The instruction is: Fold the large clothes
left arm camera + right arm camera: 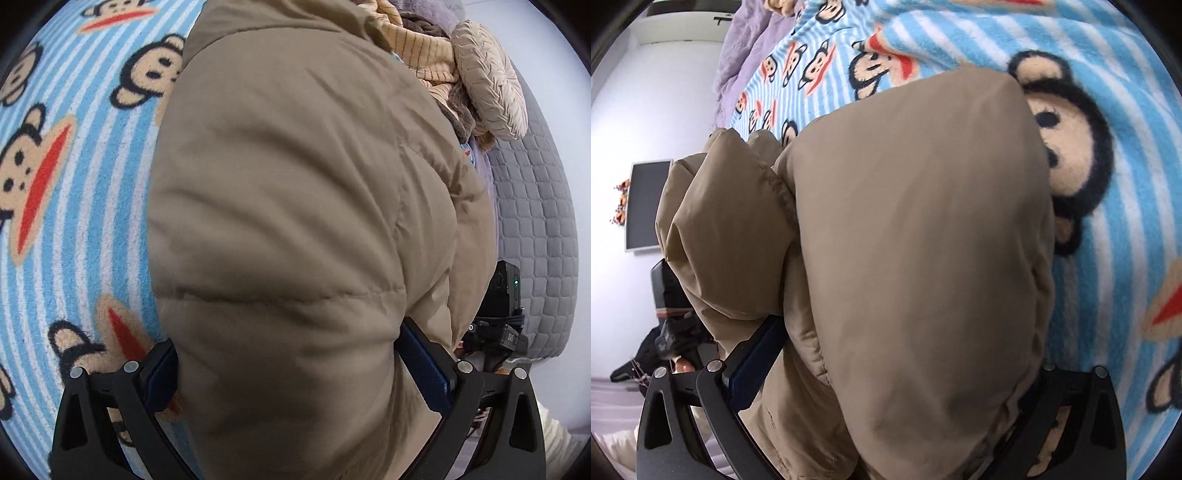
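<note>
The puffy tan quilted jacket [295,221] lies bunched on a fleece blanket with light-blue and white stripes and cartoon monkey faces [74,206], which covers the bed. In the left wrist view its padded bulk fills the middle of the frame, with a stitched seam running across it just above the fingers.

The left tool [291,373] is clamped on the jacket: its two black fingers with dark-blue pads [424,369] stand on either side of a thick fold of fabric that bulges up between them. The right tool [886,373] grips the jacket too; the left pad [757,358] presses against the cloth, while the other finger is mostly buried under the padded fabric. Both tools point forward and slightly down along the bed surface. In the right wrist view the blanket [1108,295] runs along the right side of the jacket [916,240].

Beyond the jacket in the left view sit a cream ribbed knit garment [424,51] and a beige pillow with a leaf-like quilted pattern [487,74], next to a grey quilted cover [532,206]. The other tool's black body [498,314] shows at the jacket's right edge. In the right view a lilac plush blanket [750,48] lies at the far edge of the bed, and a dark flat screen [646,203] hangs on the white wall.
</note>
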